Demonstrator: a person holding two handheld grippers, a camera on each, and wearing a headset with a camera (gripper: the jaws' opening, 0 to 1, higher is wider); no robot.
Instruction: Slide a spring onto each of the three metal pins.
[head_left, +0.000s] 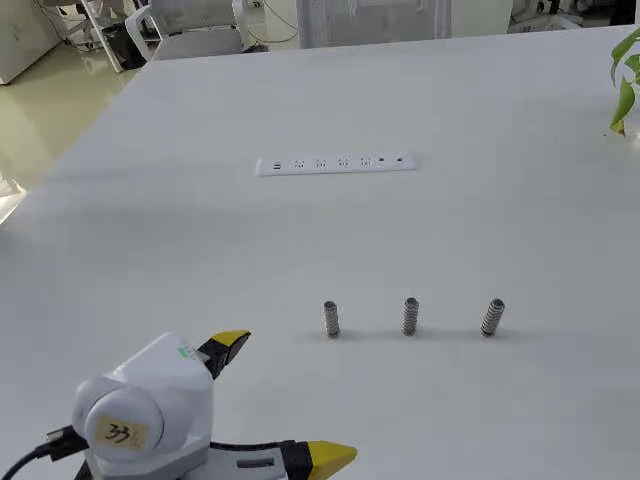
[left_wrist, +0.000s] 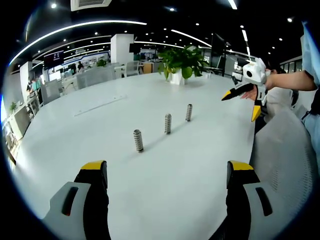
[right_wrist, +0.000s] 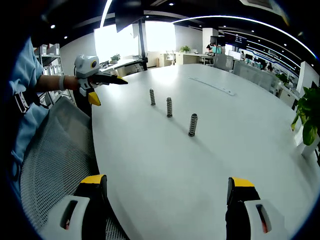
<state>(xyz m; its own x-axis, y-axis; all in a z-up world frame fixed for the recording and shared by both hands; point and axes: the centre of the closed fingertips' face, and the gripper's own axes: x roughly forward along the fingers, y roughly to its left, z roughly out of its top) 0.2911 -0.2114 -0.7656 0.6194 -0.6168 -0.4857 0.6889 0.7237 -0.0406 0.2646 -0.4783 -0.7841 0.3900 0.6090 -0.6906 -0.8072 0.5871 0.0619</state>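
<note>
- Springs stand upright in a row on the white table (head_left: 200, 230), near you and right of centre: left spring (head_left: 331, 319), middle spring (head_left: 410, 316), right spring (head_left: 492, 317). Each looks seated over its pin, but the pins are hidden inside the coils, so I cannot confirm that.
- Left gripper (head_left: 280, 400) hovers low at the near left, jaws spread wide and empty. Right gripper (right_wrist: 168, 181) is gaping too, with nothing between its jaws, well apart from the row on its right side.
- Step in hand, as I judge it: check the seating. The right spring seems to lean slightly in the head view, though that may be perspective. If you correct it, come from above, pinch the coils lightly near the top and press straight down.
- Hold your jaws wide until they are around that one coil, since the springs stand near one another.
- The left gripper view looks along the row end-on from the left spring, so you can judge whether the three line up. The head view gives the row side-on, where any lean reads.
- The right gripper view adds the left gripper seen from outside, held in a hand at the table's near edge, above a mesh chair (right_wrist: 50, 150).
- A power strip (head_left: 335, 163) lies far behind the row, well apart from it.
</note>
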